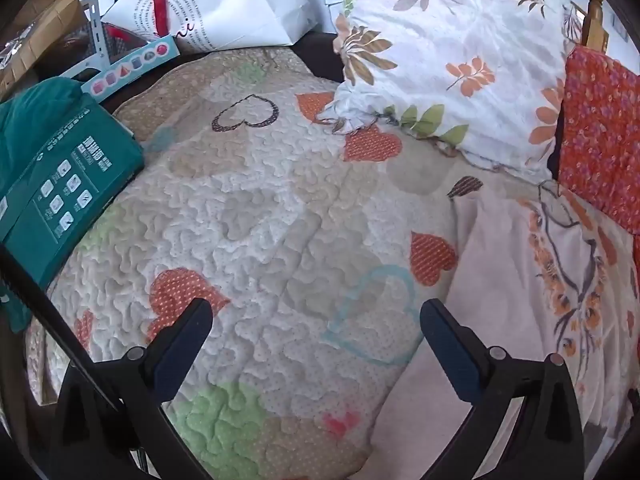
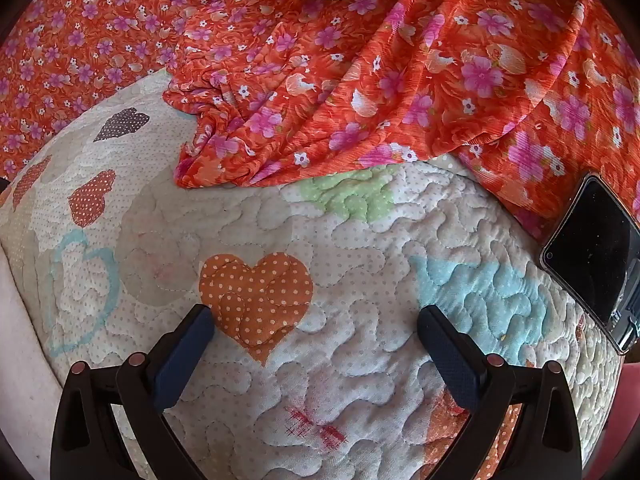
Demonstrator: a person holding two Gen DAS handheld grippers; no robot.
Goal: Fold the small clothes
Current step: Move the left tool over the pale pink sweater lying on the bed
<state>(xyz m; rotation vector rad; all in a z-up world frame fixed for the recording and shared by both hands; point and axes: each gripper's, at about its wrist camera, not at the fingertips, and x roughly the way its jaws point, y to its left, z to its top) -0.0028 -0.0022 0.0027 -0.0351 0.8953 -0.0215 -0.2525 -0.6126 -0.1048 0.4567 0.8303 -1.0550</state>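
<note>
Both grippers hang over the quilt (image 1: 260, 208) with jaws spread wide and nothing between them. The left gripper (image 1: 316, 312) sits above a blue heart outline, with a pale flowered cloth (image 1: 520, 280) lying flat just to its right. The right gripper (image 2: 314, 316) hovers over an orange dotted heart; the orange floral garment (image 2: 360, 92) lies rumpled ahead of it, a phone (image 2: 596, 256) at the right edge. A pillow (image 1: 452, 52) and a green box (image 1: 60, 184) frame the left view.
</note>
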